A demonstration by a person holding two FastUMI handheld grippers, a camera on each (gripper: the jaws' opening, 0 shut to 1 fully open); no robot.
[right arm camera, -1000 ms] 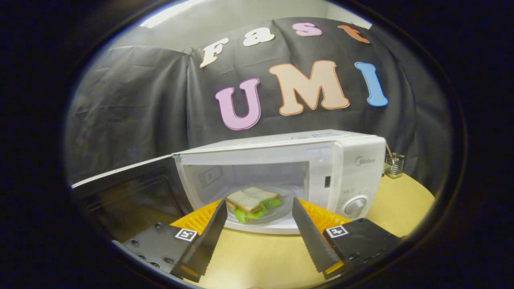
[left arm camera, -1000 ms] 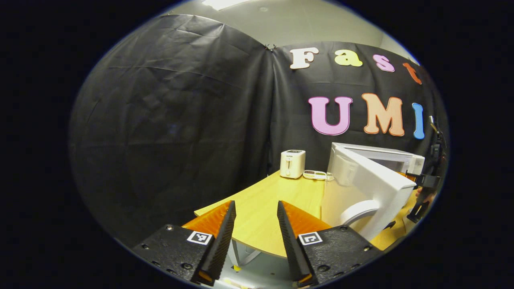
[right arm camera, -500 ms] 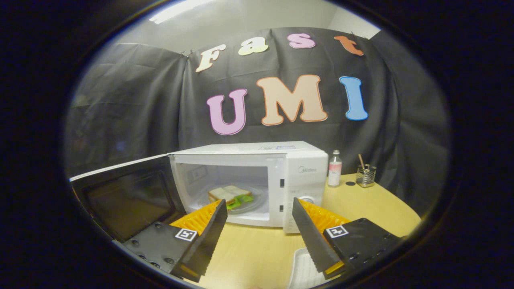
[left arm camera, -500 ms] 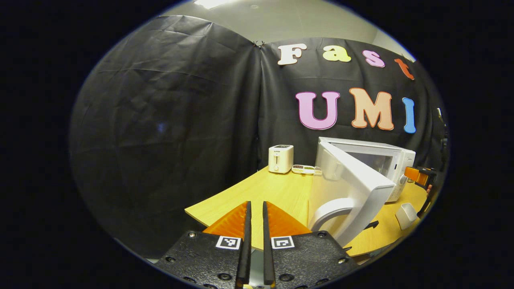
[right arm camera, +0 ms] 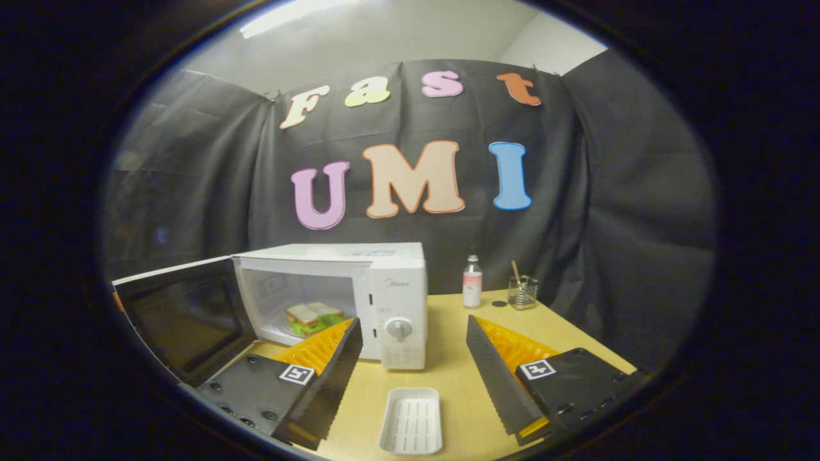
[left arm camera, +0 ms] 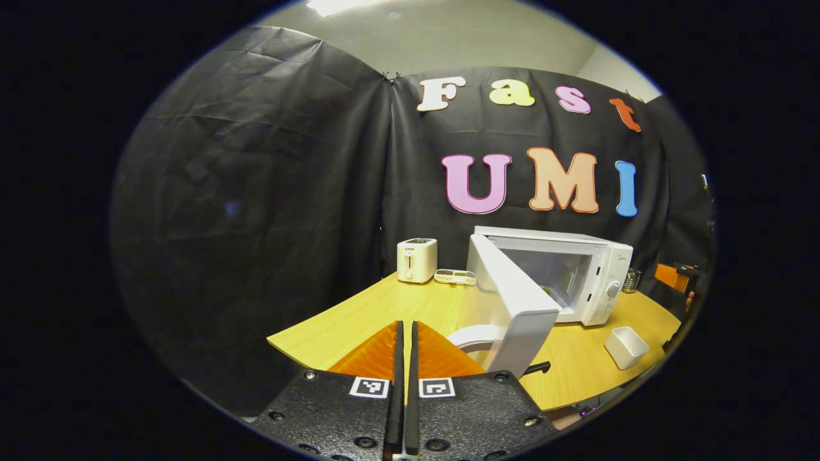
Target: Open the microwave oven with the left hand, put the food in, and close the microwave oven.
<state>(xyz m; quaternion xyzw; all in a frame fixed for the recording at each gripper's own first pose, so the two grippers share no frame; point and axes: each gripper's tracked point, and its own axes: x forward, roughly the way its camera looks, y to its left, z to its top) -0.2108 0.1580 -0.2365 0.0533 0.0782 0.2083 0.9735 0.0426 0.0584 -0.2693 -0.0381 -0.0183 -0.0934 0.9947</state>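
Our right gripper [right arm camera: 410, 362] has backed away from the microwave [right arm camera: 359, 301], fingers spread and empty, and the sandwich [right arm camera: 312, 317] now sits inside on the glass plate, ahead and to our left. Our left gripper [left arm camera: 405, 384] has pinched closed on nothing, well short of the door [left arm camera: 512, 307], which still hangs open. We judge only the closing remains.

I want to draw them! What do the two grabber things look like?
Each hand-held gripper, left and right, has a black bolted body, two black wedge-shaped fingers with ridged orange backs, and small square black-and-white marker stickers near the fingers.
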